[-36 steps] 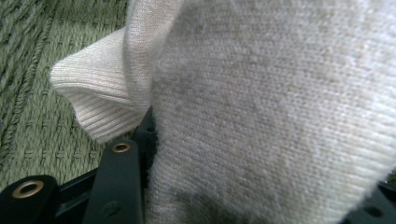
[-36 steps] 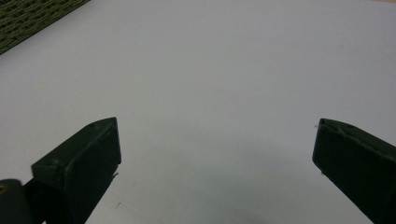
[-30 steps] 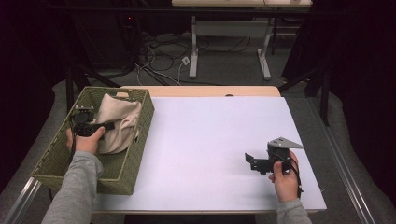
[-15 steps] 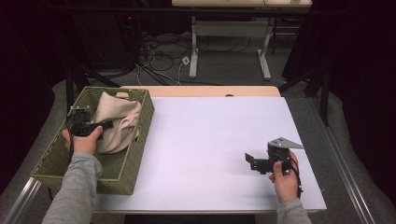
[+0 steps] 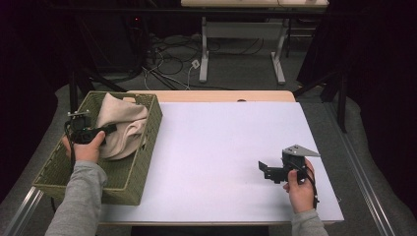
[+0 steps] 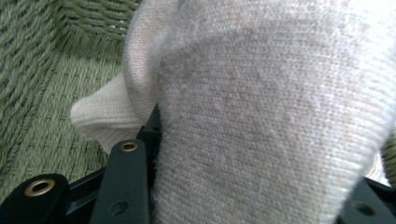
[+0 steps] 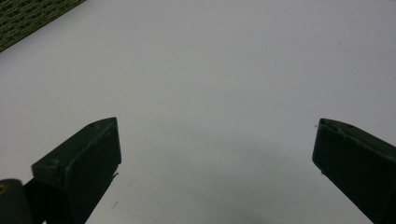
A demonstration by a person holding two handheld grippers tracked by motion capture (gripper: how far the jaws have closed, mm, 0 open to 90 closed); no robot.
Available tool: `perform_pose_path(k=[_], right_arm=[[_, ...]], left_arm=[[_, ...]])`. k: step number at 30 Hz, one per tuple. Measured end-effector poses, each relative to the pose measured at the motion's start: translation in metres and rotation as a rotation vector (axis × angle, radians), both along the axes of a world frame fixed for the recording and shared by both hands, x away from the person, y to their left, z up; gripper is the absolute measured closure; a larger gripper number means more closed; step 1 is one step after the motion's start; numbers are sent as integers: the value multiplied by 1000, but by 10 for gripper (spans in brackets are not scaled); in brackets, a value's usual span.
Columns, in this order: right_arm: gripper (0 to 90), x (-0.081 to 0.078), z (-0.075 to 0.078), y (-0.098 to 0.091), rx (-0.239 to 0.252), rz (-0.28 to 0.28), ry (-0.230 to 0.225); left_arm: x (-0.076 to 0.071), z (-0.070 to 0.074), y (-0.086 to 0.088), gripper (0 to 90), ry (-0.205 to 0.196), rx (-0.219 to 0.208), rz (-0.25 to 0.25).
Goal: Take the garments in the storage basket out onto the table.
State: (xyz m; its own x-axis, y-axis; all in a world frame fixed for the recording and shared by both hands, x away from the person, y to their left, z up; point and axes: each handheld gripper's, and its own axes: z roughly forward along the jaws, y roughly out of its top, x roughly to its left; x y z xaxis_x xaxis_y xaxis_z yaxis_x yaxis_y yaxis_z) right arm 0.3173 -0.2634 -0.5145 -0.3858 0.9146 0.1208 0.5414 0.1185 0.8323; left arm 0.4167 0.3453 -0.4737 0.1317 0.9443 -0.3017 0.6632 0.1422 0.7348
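In the basket [image 5: 147, 147], left gripper [image 5: 109, 129] with jaws just closed on the cloth [image 5: 123, 129], over the table [image 5: 221, 142], right gripper [image 5: 261, 168] with jaws wide apart, holding nothing

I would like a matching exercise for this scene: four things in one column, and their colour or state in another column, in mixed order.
Things:
1. basket
2. knitted cloth
3. left hand-held gripper
4. right hand-held gripper

States:
A. open, above the bare white table top
B. green and woven
C. cream, lying in the basket
D. shut on the cloth

Pairs: 1-B, 2-C, 3-D, 4-A
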Motion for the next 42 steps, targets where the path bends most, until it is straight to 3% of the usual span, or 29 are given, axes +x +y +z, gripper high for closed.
perform_pose_path(k=[9,18,25,42], right_arm=[[10,0,0,-1,-6,1,2],[10,0,0,-1,-1,0,3],[10,0,0,-1,2,-1,1],[10,0,-1,-1,4,-1,1]], left_arm=[[-6,8,1,552,-44,-32,13],[-15,29,2,558,-88,-16,0],[-21,39,5,561,-131,-42,21],[-40,66,16,563,-219,-64,17]])
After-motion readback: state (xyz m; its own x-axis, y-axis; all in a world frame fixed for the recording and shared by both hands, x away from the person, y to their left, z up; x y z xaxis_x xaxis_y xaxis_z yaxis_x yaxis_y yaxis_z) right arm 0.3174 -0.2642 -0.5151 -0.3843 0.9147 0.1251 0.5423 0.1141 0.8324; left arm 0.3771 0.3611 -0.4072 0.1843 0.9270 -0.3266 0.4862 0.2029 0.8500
